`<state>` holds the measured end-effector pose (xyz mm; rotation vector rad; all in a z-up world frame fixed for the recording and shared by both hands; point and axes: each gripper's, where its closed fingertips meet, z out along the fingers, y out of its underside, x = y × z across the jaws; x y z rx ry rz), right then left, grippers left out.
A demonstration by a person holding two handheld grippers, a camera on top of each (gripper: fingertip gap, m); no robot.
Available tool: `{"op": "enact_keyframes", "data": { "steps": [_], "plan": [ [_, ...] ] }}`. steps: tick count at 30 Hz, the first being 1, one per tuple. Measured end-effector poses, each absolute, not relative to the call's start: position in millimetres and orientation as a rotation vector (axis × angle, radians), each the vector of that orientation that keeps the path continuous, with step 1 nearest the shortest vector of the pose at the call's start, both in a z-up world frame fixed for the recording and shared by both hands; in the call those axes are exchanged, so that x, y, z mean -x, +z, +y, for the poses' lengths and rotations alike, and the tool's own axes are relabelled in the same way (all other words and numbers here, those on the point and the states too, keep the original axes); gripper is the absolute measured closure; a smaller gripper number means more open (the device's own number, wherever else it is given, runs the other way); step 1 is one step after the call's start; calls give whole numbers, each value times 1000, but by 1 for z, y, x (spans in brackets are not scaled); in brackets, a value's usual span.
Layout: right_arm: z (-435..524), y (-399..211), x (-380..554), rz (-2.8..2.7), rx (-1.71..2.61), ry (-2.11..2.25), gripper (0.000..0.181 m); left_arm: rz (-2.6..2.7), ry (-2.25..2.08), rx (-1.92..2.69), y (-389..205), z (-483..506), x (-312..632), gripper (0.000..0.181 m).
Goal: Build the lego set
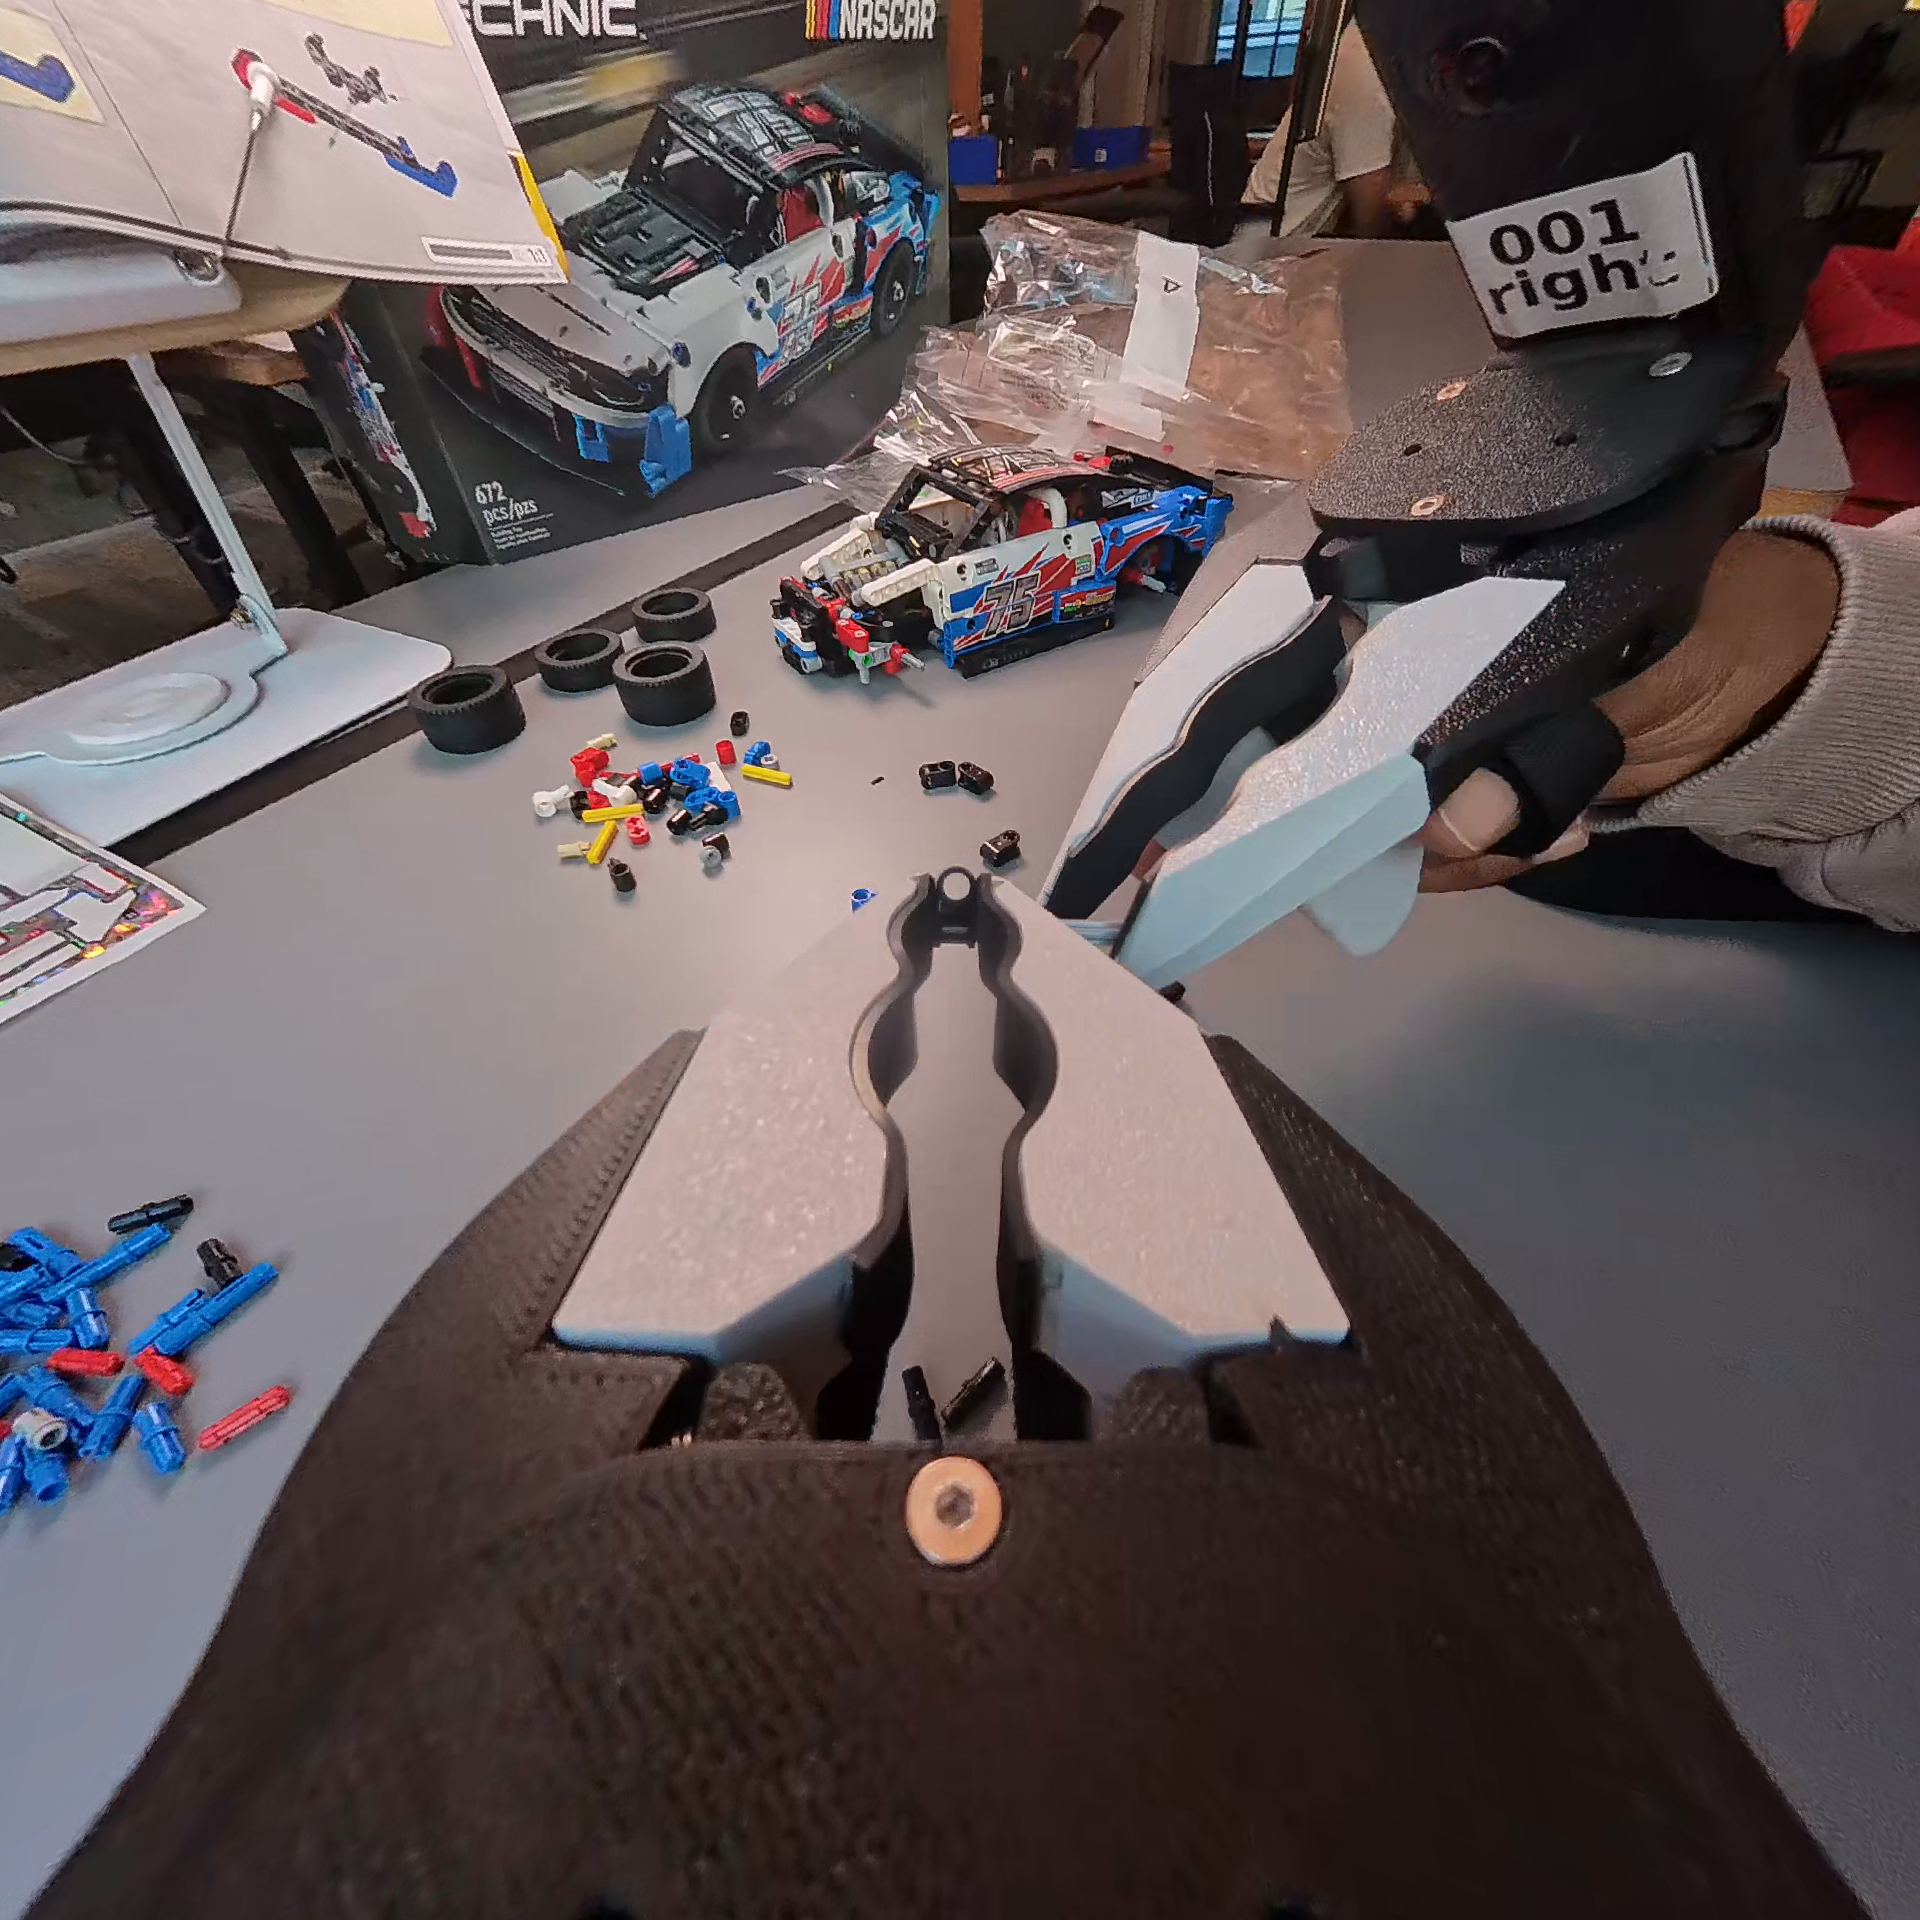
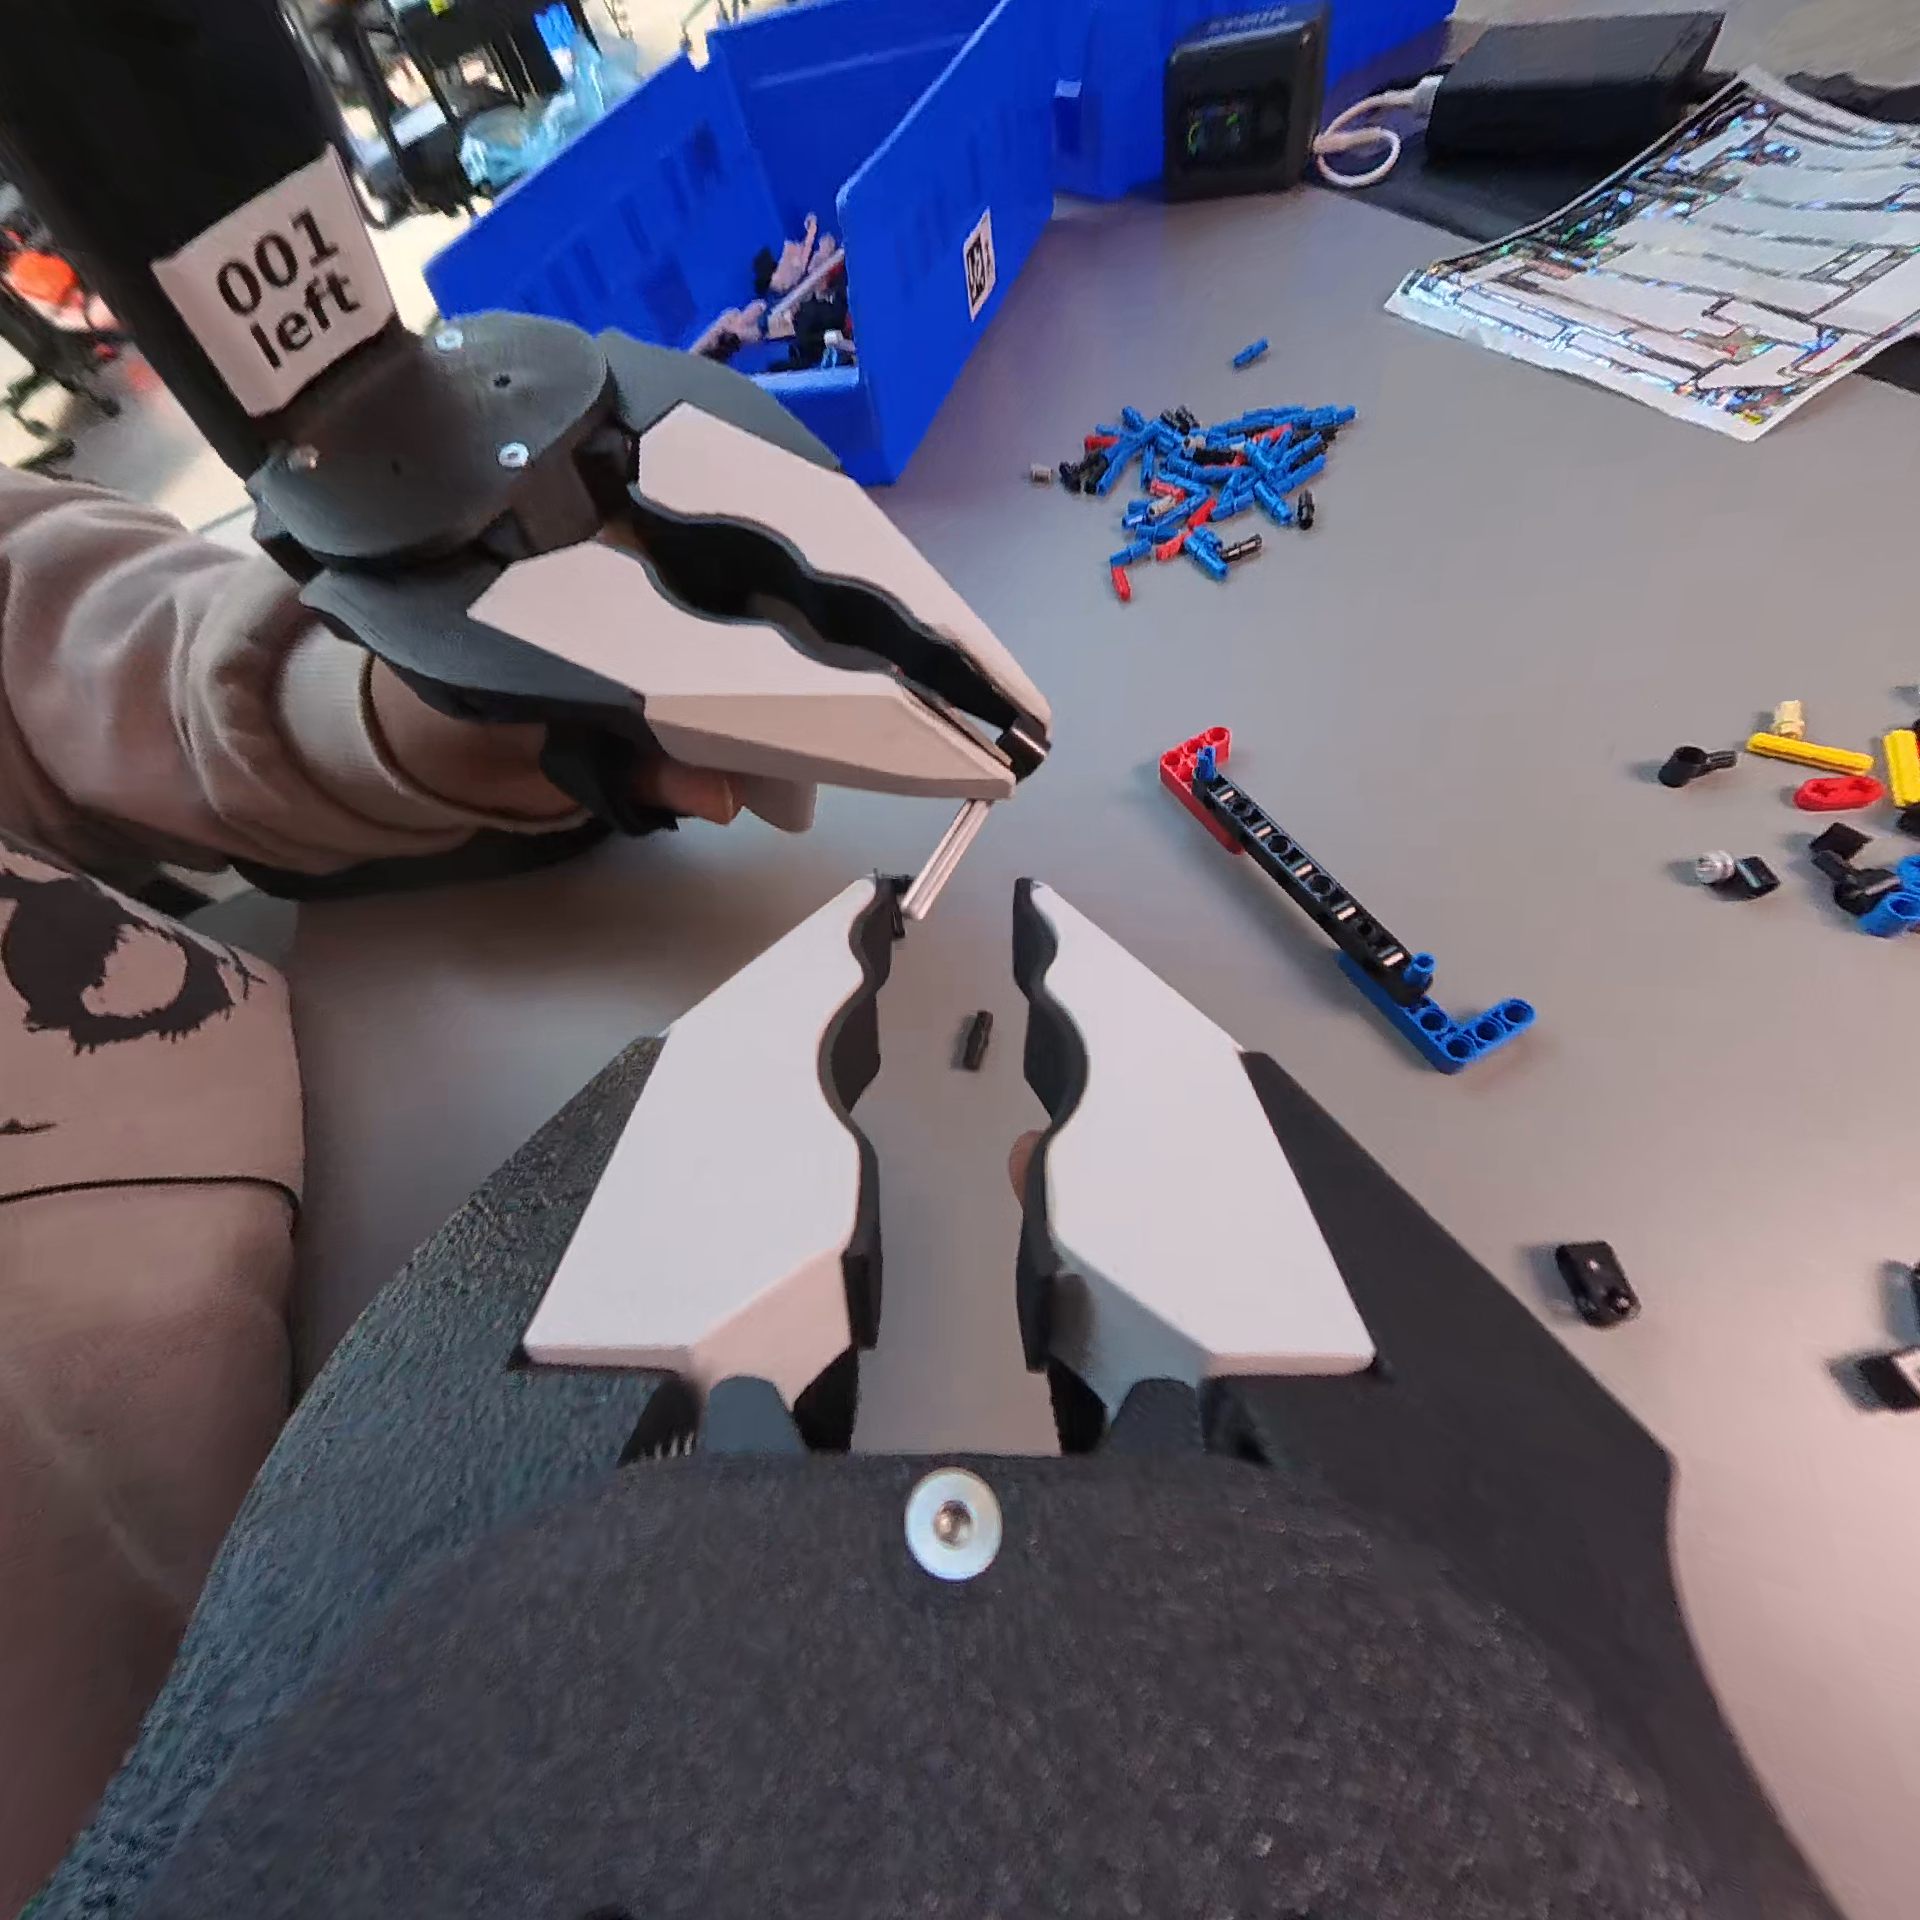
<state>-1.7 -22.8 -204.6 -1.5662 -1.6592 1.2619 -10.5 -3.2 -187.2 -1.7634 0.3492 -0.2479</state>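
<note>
Left wrist view, left to right: a heap of blue and red pins lies at lower left on the table; four black tyres sit upper centre, a mixed pile of small parts below them, and the part-built race car right of those. At centre, the left gripper has its fingers narrow, pinching a small black connector at the tips.

Right wrist view: the right gripper fingers stand wide, holding nothing; a grey axle touches the left fingertip. A black beam assembly lies at right.

Judgement: the connector is light, rigid and slippery; grip its flat sides.
</note>
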Motion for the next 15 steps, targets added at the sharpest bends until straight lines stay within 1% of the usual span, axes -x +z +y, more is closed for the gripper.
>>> {"op": "enact_keyframes", "data": {
  "steps": [1,3,6,8,10,13,15],
  "plan": [
    [-25,-202,4,-1649,1561,1291,167,352,-231,1757,-186,-4,11,176],
    [-27,-201,5,-1658,1552,1292,174,352,-210,1743,-183,-4,12,175],
    [-22,-201,2,-1707,1485,1224,178,400,-278,1701,-177,-7,8,172],
    [-19,-197,-6,-1769,1419,1230,179,440,-461,1666,-169,-15,-1,157],
    [-16,-194,-15,-1845,1365,1227,179,472,-652,1659,-165,-24,-7,148],
    [-22,-190,-25,-1979,1271,1215,179,562,-804,1663,-171,-34,-16,148],
    [-27,-193,-28,-2075,1216,1156,179,600,-850,1668,-174,-38,-23,153]
  ]
}}
